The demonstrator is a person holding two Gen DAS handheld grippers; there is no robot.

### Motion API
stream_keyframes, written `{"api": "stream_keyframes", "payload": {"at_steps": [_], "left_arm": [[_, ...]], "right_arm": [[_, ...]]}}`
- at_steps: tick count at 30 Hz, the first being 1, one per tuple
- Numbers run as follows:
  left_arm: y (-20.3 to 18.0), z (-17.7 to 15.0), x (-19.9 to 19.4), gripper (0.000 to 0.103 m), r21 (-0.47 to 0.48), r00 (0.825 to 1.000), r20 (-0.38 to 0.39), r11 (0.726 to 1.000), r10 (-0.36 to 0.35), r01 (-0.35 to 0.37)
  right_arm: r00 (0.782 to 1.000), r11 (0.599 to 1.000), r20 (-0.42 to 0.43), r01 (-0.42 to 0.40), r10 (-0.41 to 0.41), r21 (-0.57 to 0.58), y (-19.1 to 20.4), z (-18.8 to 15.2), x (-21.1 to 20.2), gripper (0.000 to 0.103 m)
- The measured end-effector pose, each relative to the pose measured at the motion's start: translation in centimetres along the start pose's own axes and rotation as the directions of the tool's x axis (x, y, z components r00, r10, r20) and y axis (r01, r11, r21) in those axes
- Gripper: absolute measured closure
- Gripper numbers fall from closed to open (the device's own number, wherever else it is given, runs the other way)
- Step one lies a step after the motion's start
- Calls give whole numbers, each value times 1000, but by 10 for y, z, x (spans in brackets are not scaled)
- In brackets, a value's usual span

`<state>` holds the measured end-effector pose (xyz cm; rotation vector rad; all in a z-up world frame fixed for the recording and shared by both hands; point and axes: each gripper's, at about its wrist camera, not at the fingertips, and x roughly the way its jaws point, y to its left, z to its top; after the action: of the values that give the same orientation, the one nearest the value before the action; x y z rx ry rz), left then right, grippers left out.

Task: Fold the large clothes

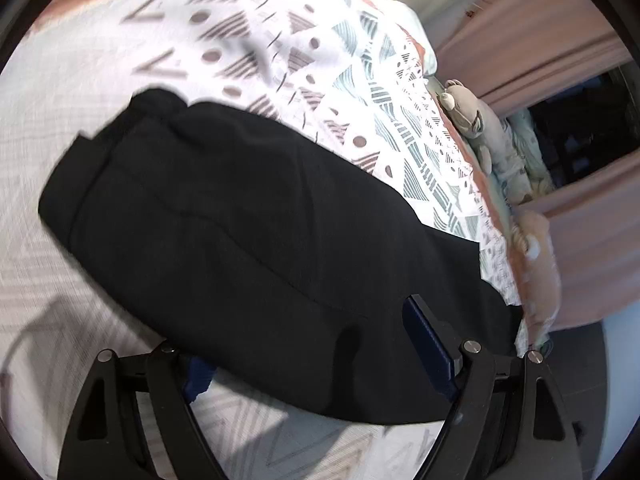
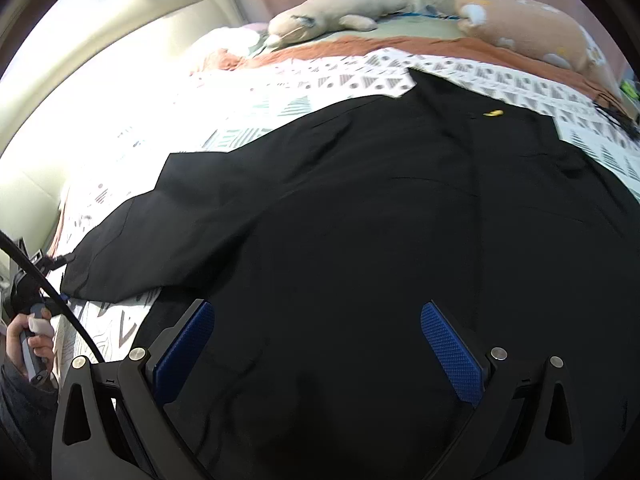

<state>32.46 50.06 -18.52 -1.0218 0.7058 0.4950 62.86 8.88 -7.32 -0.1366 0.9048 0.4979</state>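
Black garment (image 2: 360, 220) is lying on bed cover (image 2: 340, 76), filling 6 o'clock. Left gripper (image 1: 316, 344) & right gripper (image 2: 320, 344) are standing open, holding nothing. Risk: pinching cover w/ cloth.

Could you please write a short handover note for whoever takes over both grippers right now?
Left gripper: jaws wide, one blue pad above the sleeve end of the black garment, the other under its edge; not clamped.
Right gripper: open, over the garment's body, holding nothing.
The garment lies spread on the patterned bedspread, one sleeve stretched sideways; plush toys sit behind it.
Done: laid out. Left: all folds, probably starting with that sleeve.
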Motion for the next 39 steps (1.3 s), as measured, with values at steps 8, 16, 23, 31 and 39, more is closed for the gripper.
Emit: {"api": "stream_keyframes", "payload": {"at_steps": [8,16,23,31,39], "left_arm": [[-21,8,24,18,142,998,-18,988,63,-60],[-39,20,25,18,134,996,17,988,-83,80],[-68,36,6,57,154,969,52,960,-243,232],[-101,38,-18,73,162,929,50,921,-366,354],[-168,23,-39,74,212,896,12,877,-443,431]], "right_arm": [[991,988,-21,131,-133,-80,25,30,47,0],[963,961,-64,255,-263,-111,44,46,109,0],[979,984,-121,157,-167,-88,54,37,123,0],[998,998,-26,58,-57,25,22,11,41,0],[989,978,138,17,-46,210,-35,-49,-49,0]]}}
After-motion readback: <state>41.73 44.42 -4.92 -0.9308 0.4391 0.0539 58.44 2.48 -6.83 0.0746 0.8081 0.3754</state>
